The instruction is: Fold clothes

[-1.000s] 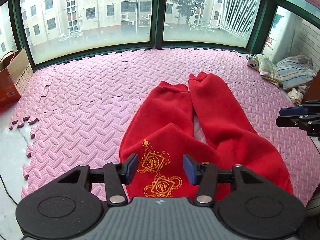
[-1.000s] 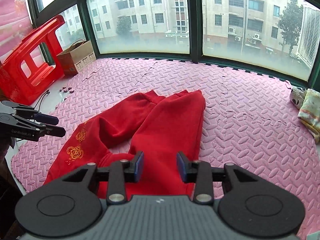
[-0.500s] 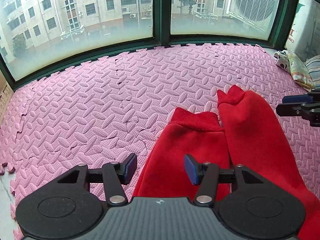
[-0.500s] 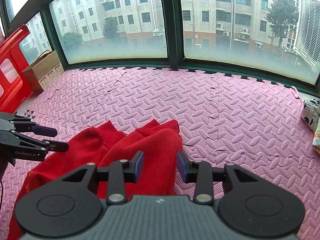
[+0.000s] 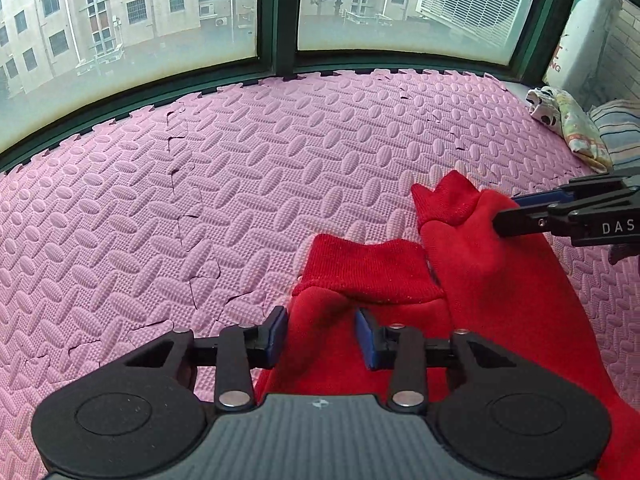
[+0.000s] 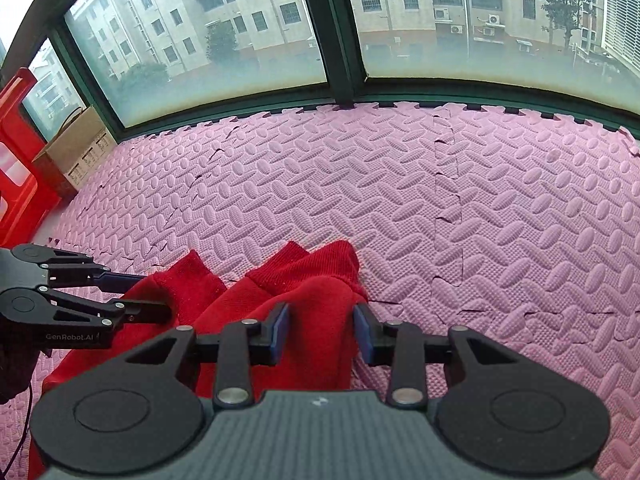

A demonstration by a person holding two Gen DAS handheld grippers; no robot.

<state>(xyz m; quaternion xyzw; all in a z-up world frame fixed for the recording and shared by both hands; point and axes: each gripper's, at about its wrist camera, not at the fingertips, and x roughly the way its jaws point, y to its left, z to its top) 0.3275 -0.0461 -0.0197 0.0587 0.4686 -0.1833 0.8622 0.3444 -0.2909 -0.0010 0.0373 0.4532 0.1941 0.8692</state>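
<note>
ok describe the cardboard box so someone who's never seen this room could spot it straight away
Start at the big green-framed window and follow its sill to the left corner of the pink foam mat. The cardboard box stands there on the bare floor, beside the red plastic furniture. It is the only brown thing, open-topped with a thin handle.

The red fleece trousers [image 5: 472, 280] lie on the pink foam puzzle-mat floor [image 5: 200, 200] at lower right of the left wrist view, cuffs toward the windows. Folded patterned cloths [image 5: 576, 128] sit at the right edge. In the right wrist view, a brown cardboard box [image 6: 76, 152] stands at left.
</note>
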